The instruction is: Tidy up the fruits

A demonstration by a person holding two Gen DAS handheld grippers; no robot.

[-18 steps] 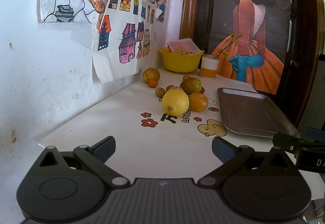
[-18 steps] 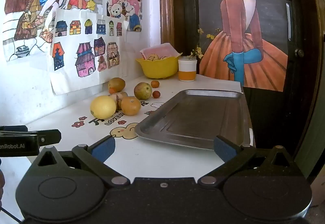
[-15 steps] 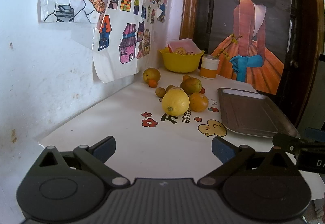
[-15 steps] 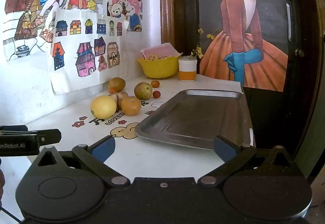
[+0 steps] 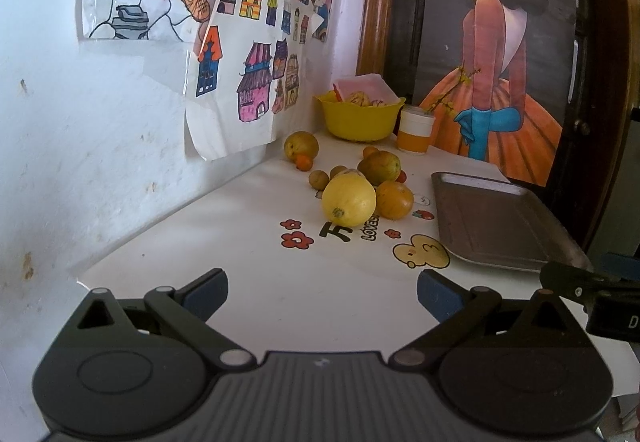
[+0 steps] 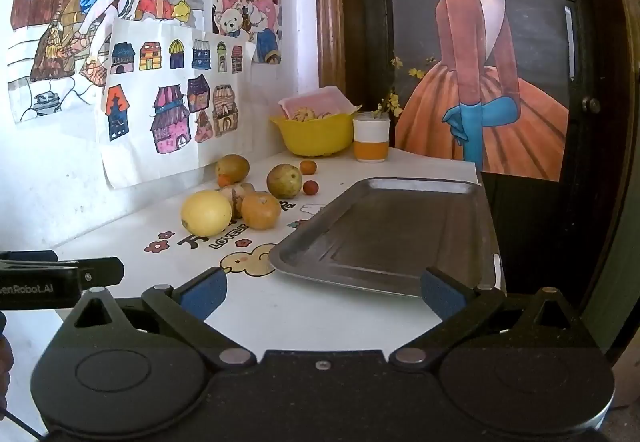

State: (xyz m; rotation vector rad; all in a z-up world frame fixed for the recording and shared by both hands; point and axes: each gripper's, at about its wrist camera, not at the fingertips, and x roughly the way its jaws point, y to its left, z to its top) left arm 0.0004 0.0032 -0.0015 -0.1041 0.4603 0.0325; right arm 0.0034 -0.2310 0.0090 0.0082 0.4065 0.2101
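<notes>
Fingers (image 5: 208, 288) of both grippers spread wide, empty, hovering near table (image 5: 248, 242) edge. Fruits (image 5: 349, 200) cluster far left by wall; tray (image 6: 400, 230) bare on the right, likely their destination.

A home corner: children's drawings (image 6: 168, 93) taped on the wall, fruit-strewn table (image 5: 256, 282), wooden door frame (image 6: 330, 1).

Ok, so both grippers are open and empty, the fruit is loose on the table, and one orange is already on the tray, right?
Not quite: the tray holds nothing, as the right wrist view shows. The orange sits on the table beside the lemon. The rest stands: left gripper and right gripper are open and empty.
</notes>
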